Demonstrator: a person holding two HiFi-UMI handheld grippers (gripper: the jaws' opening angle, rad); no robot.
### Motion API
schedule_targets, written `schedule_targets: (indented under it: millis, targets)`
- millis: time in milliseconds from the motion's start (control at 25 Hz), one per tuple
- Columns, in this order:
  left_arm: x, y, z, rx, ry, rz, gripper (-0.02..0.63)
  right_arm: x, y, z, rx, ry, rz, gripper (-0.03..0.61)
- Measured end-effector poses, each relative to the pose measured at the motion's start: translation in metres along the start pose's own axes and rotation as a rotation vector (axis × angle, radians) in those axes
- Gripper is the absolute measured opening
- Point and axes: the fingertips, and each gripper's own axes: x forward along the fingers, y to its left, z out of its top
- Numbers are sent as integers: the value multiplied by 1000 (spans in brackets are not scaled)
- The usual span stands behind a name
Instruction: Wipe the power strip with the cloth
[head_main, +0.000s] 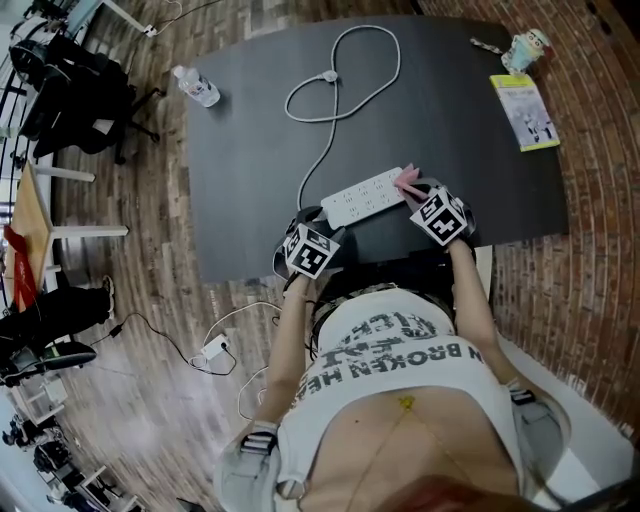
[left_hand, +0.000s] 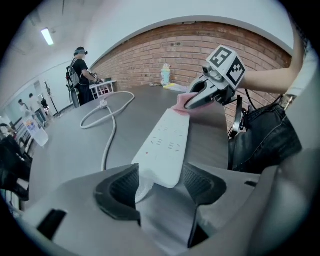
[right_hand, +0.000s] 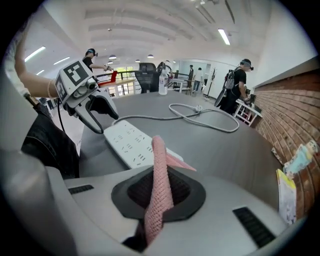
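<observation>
A white power strip (head_main: 365, 195) lies aslant near the front edge of the dark table (head_main: 250, 150), and its white cord (head_main: 340, 70) loops toward the back. My left gripper (head_main: 315, 222) straddles the strip's near end (left_hand: 165, 145), its pads against both long edges. My right gripper (head_main: 418, 192) is shut on a pink cloth (right_hand: 159, 170). The cloth (head_main: 408, 180) rests on the strip's far end. The left gripper view shows the right gripper (left_hand: 196, 102) pressing the cloth (left_hand: 181, 106) onto the strip. The left gripper (right_hand: 106, 125) shows in the right gripper view at the strip's other end.
A water bottle (head_main: 197, 86) lies at the table's back left corner. A yellow booklet (head_main: 525, 110) and a small cup (head_main: 525, 48) sit at the back right. Cables and an adapter (head_main: 215, 350) lie on the floor at left. People stand far off (right_hand: 240, 82).
</observation>
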Motion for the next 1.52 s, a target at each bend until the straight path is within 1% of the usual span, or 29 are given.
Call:
schedule_targets:
  millis: [120,240,320,400,520,760,880,1000,1240,1360,1520]
  targets:
    - [-19,-1,34,-7,-121,15,266,-15,2,24,-14,-103,-2,17]
    - [-43,-6,75,-12,-272,23,220,-31,5,49,-28,-210,-17,17]
    - [-53,-10,96,-2,-357,30,130,-40,8,65,-62,-274,-36,17]
    - [-61,-15,113,-4,-426,35,50,-47,11,76,-73,-320,-47,17]
    - [-74,-21,132,-32,-513,31,17,-60,15,92,-45,-398,-48,17]
    - [-105,-21,159,-106,-643,27,8,-93,19,131,52,-590,-39,17]
    - [-124,-18,174,-116,-706,41,8,-113,19,149,88,-678,-38,17]
    - [-145,-16,189,-106,-765,59,8,-131,18,165,119,-750,-32,15]
    - [-184,-18,221,-60,-879,84,8,-154,19,187,120,-811,-15,17]
    - [-195,-20,231,-46,-908,85,8,-162,19,192,121,-822,-12,17]
    - [-201,-22,237,-43,-912,86,8,-173,21,200,109,-847,-16,16]
